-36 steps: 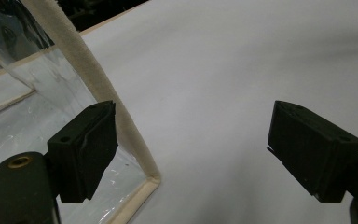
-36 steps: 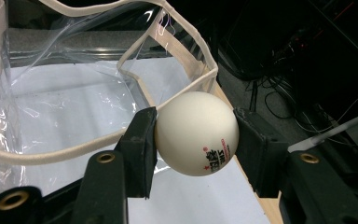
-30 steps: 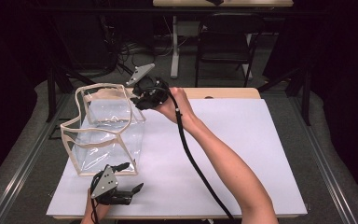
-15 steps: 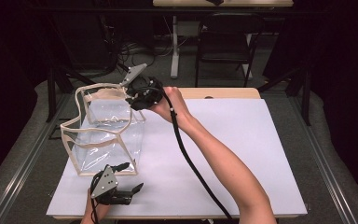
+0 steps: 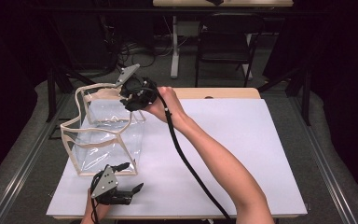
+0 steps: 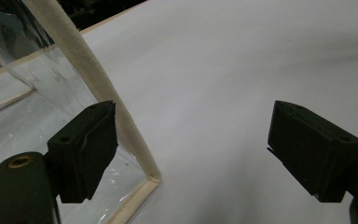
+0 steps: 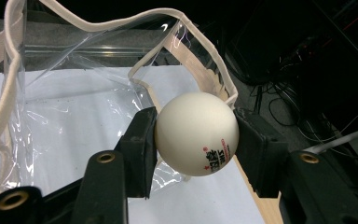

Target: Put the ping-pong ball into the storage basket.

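Observation:
A clear plastic bag with cream trim stands open on the white table sheet at the left. My right gripper hovers over the bag's far right rim, shut on a white ping-pong ball with red and black print. The bag's wavy rim lies just below and beyond the ball. My left gripper rests near the table's front edge, just in front of the bag, open and holding nothing. The bag's cream corner seam runs beside its left pad.
A black cable trails from the right gripper along the person's forearm. Beyond the table stand a dark chair and a tangle of cables on the floor. The right half of the sheet is bare.
The right gripper with the ball has shifted left, from beside the bag's far right corner to over its rim. The left gripper has stayed put.

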The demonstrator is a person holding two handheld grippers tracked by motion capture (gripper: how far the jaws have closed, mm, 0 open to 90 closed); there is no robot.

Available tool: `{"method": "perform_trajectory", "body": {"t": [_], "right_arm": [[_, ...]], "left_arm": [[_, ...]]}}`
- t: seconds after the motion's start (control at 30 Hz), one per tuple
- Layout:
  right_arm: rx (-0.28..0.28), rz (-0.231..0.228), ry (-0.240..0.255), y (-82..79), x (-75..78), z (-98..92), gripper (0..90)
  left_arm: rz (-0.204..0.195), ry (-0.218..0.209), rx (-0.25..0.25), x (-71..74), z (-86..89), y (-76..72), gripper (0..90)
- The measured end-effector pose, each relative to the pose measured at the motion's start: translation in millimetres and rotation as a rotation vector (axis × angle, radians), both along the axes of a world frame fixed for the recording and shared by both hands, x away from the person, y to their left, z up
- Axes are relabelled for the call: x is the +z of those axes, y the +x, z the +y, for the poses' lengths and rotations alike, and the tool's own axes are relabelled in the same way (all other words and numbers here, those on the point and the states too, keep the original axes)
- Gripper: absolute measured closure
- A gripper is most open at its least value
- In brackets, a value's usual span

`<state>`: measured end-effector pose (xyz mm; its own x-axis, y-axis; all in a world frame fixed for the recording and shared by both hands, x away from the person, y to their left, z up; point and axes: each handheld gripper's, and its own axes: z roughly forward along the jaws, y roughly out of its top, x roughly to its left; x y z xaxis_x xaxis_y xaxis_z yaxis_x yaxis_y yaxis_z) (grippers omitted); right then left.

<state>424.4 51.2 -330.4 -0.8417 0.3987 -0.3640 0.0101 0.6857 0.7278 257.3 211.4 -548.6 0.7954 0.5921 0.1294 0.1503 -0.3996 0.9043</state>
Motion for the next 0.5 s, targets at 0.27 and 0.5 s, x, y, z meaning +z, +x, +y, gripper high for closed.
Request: {"method": "perform_trajectory", "body": {"t": [0.27,0.5], "right_arm": [[0.014,0.002,-0.009,-0.7,-0.6,6.4,51.0],[0.024,0.01,-0.016,-1.0,-1.5,11.7,51.0]], "left_arm": [[0.001,0.0,0.0,0.0,-0.1,0.1,16.0],[-0.001,0.0,0.001,0.0,0.0,0.1,15.9]]}}
